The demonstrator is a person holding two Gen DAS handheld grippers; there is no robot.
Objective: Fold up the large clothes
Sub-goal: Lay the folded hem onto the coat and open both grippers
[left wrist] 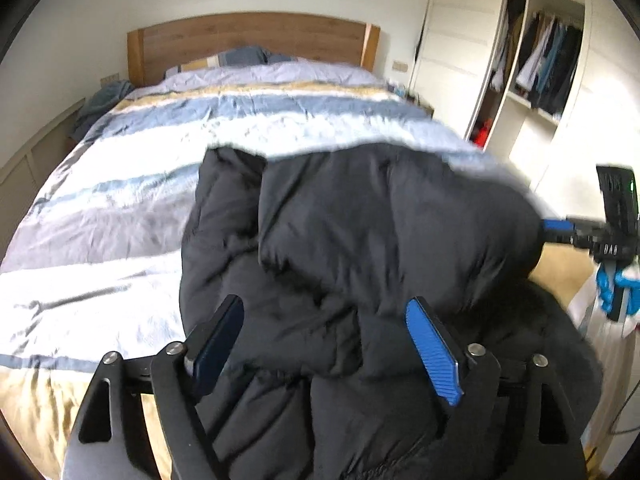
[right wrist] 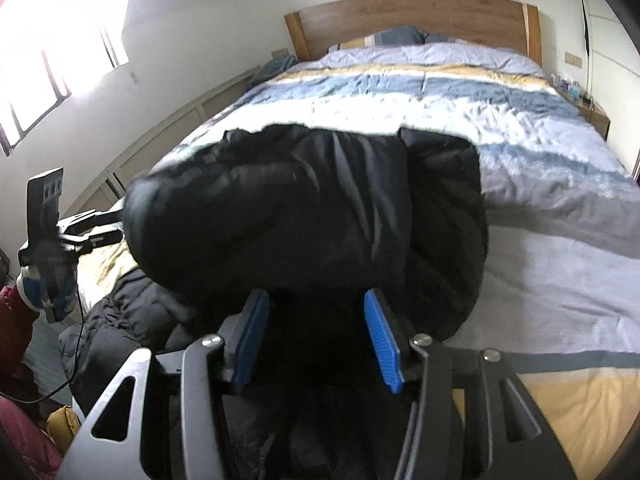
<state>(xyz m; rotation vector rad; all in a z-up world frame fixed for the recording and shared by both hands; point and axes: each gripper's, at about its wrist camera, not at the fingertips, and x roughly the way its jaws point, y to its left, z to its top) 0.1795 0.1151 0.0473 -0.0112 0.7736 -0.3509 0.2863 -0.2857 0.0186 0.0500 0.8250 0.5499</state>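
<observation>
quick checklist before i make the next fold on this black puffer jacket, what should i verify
1. Left gripper free of the black puffer jacket: ok, its jaws stand wide with the pads off the fabric.
2. Right gripper has a hold: cannot tell, jacket bulk fills the gap but pad contact is lost in shadow and blur.
3. Folded-over part lies settled: cannot tell, its far edge is blurred.
4. Bare striped duvet beyond the jacket to fold onto: ok.
5. Near part of the jacket on the bed: not ok, it droops over the near edge below both grippers.
</observation>
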